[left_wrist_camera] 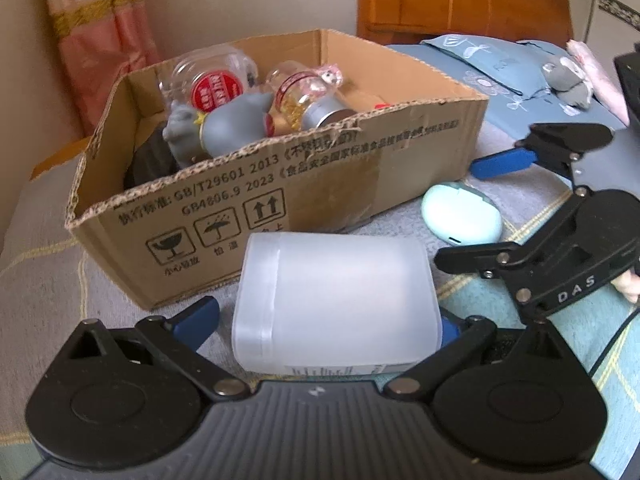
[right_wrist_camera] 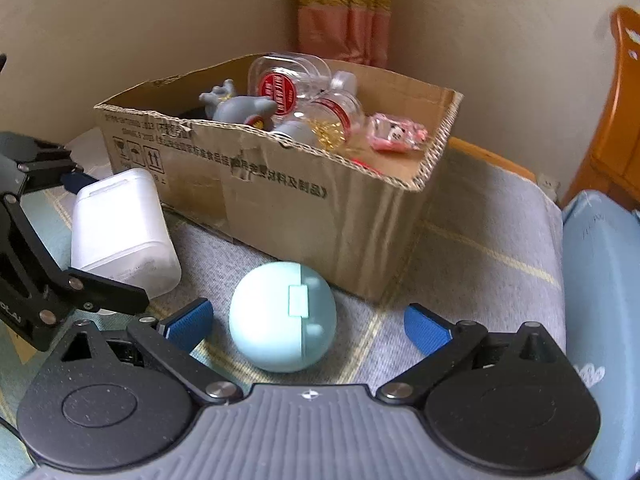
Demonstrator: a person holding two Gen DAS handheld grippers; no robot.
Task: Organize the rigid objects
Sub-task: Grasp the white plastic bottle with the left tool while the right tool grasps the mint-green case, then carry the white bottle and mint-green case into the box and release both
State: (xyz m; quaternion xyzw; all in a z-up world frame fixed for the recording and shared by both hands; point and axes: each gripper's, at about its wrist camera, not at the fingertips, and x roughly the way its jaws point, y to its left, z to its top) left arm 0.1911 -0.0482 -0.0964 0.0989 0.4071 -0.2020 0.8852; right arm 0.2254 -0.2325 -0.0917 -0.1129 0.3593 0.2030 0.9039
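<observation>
Left gripper [left_wrist_camera: 328, 320] open around white container [left_wrist_camera: 336, 300]; right gripper [right_wrist_camera: 308, 324] open around mint case [right_wrist_camera: 280, 316].

Two low, close wrist views facing the cardboard box [left_wrist_camera: 280, 184] [right_wrist_camera: 304, 196], left-hand and right-hand angles.

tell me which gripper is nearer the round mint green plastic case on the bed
Right. The right gripper is open around the round mint green plastic case; the left gripper sits beside it, straddling the frosted white plastic container.

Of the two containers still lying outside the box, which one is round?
The pale mint case, between the right tongs. The other, a frosted white container, is boxy with flat sides.
</observation>
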